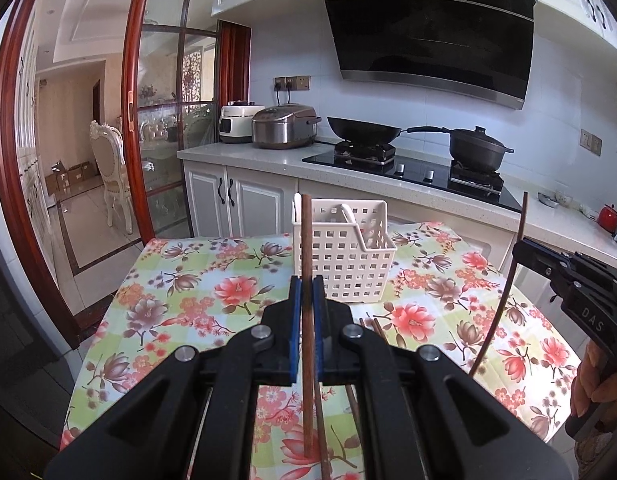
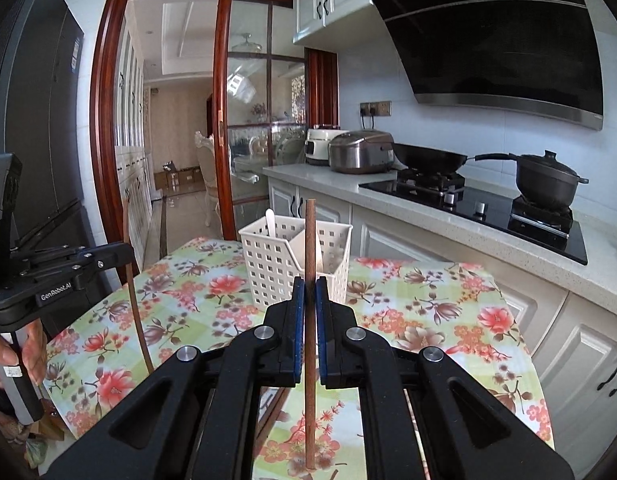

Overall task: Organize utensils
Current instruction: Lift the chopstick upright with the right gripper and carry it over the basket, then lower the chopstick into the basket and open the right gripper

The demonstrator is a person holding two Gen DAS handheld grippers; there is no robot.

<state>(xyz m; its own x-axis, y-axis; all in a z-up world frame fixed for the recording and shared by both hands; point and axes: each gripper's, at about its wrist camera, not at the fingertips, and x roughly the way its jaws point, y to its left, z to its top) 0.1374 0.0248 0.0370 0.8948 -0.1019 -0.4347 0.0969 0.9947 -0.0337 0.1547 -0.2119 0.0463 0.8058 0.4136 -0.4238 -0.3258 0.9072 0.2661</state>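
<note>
My left gripper (image 1: pixel 307 288) is shut on a brown wooden chopstick (image 1: pixel 307 240), held upright above the table. My right gripper (image 2: pixel 309 290) is shut on a second brown chopstick (image 2: pixel 310 248), also upright. Each gripper shows in the other's view, the right gripper (image 1: pixel 520 250) at the right edge and the left gripper (image 2: pixel 126 250) at the left edge. A white perforated utensil basket (image 1: pixel 344 256) stands on the floral tablecloth ahead of both grippers; it also shows in the right wrist view (image 2: pixel 276 264). It holds a white utensil handle (image 2: pixel 270 220). More chopsticks (image 1: pixel 378 330) lie on the cloth.
The table with floral cloth (image 1: pixel 188 292) stands beside a white counter (image 1: pixel 248 156) with two rice cookers (image 1: pixel 284 126), a wok (image 1: pixel 364 130) and a black pot (image 1: pixel 476 148) on a gas hob. A glass sliding door (image 1: pixel 164 100) is at the left.
</note>
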